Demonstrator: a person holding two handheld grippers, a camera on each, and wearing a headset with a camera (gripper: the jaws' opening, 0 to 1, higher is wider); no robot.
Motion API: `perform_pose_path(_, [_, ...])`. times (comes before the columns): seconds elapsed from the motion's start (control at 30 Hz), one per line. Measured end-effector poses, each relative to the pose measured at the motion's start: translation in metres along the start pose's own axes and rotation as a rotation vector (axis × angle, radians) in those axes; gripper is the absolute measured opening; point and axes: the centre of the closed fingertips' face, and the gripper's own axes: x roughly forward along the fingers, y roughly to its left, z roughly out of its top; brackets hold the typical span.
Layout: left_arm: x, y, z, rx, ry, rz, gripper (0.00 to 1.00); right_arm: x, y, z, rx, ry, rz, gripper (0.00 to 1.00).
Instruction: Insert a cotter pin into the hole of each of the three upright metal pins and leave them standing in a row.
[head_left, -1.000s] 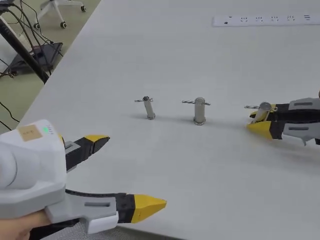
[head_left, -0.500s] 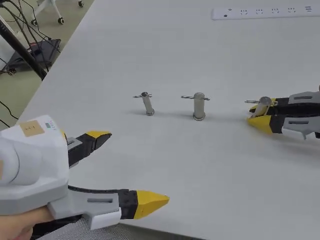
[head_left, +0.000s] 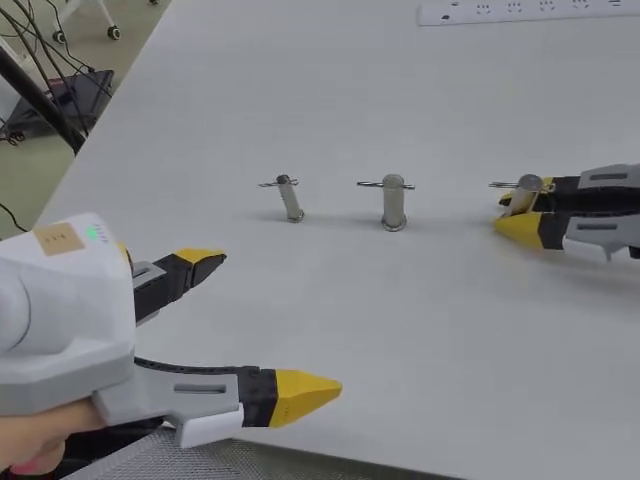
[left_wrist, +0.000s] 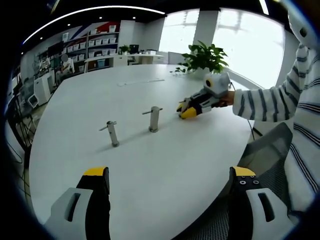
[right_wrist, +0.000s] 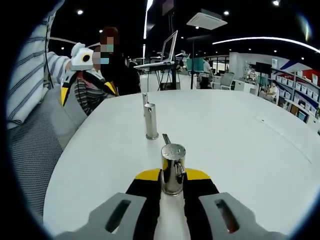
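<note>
Right gripper (head_left: 515, 210) clamped on right pin (head_left: 527, 190), jaws on shank, pin standing on table (head_left: 400, 330). Mid pin (head_left: 393, 203) and left pin (head_left: 289, 198) stand free, in row with it, well apart. Cotter (head_left: 372, 184) sits crosswise through mid pin's top hole; same on left and right pins. Left gripper (head_left: 270, 325) jaws wide open, holding nothing, over near table edge.

3 metal pins (head_left: 392, 205) stand in a row, cotter pins (head_left: 370, 185) inserted.

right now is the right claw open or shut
Shut. In the right gripper view, the right claw has both jaws tight against the sides of the pin between them.
</note>
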Motion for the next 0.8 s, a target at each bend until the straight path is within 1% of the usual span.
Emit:
perform_pose_path(0.1, [0.001,0.0,0.0,0.004,0.0,-0.002,0.99,-0.004,0.001,0.007,-0.001,-0.002,-0.01,0.18])
perform_pose_path(0.13, [0.001,0.0,0.001,0.007,-0.004,-0.002,0.99,-0.004,0.001,0.005,-0.003,-0.001,-0.012,0.2])
perform_pose_path(0.23, [-0.001,0.001,0.006,0.013,-0.021,-0.001,0.99,-0.01,0.002,0.01,-0.001,0.002,-0.028,0.28])
perform_pose_path(0.27, [-0.002,0.002,0.01,0.015,-0.033,0.003,0.99,-0.011,-0.002,0.01,-0.003,0.0,-0.04,0.33])
perform_pose_path(0.3, [-0.002,0.003,0.012,0.015,-0.043,0.007,0.99,-0.013,-0.005,0.012,0.011,0.003,-0.067,0.37])
perform_pose_path(0.37, [-0.005,0.006,0.018,0.013,-0.068,0.017,0.99,-0.019,-0.01,0.016,0.01,-0.003,-0.092,0.45])
perform_pose_path(0.47, [-0.008,0.01,0.026,0.007,-0.103,0.026,0.99,-0.029,-0.009,0.029,0.042,-0.015,-0.13,0.55])
perform_pose_path(0.53, [-0.011,0.013,0.031,0.003,-0.127,0.034,0.99,-0.035,-0.006,0.038,0.047,-0.023,-0.148,0.62])
perform_pose_path(0.57, [-0.012,0.014,0.032,-0.001,-0.133,0.035,0.99,-0.038,-0.005,0.041,0.063,-0.026,-0.157,0.64])
perform_pose_path(0.6, [-0.013,0.016,0.033,-0.009,-0.138,0.036,0.99,-0.042,-0.005,0.04,0.134,-0.009,-0.178,0.65])
perform_pose_path(0.63, [-0.014,0.017,0.034,-0.014,-0.139,0.036,0.99,-0.044,-0.005,0.04,0.162,-0.002,-0.193,0.69])
perform_pose_path(0.67, [-0.015,0.018,0.034,-0.019,-0.143,0.036,0.99,-0.048,-0.002,0.046,0.148,-0.006,-0.197,0.71])
perform_pose_path(0.7, [-0.015,0.019,0.034,-0.02,-0.145,0.036,0.99,-0.05,-0.001,0.047,0.157,-0.002,-0.206,0.71])
perform_pose_path(0.8, [-0.017,0.023,0.035,-0.024,-0.157,0.043,0.99,-0.06,0.001,0.051,0.228,-0.001,-0.296,0.74])
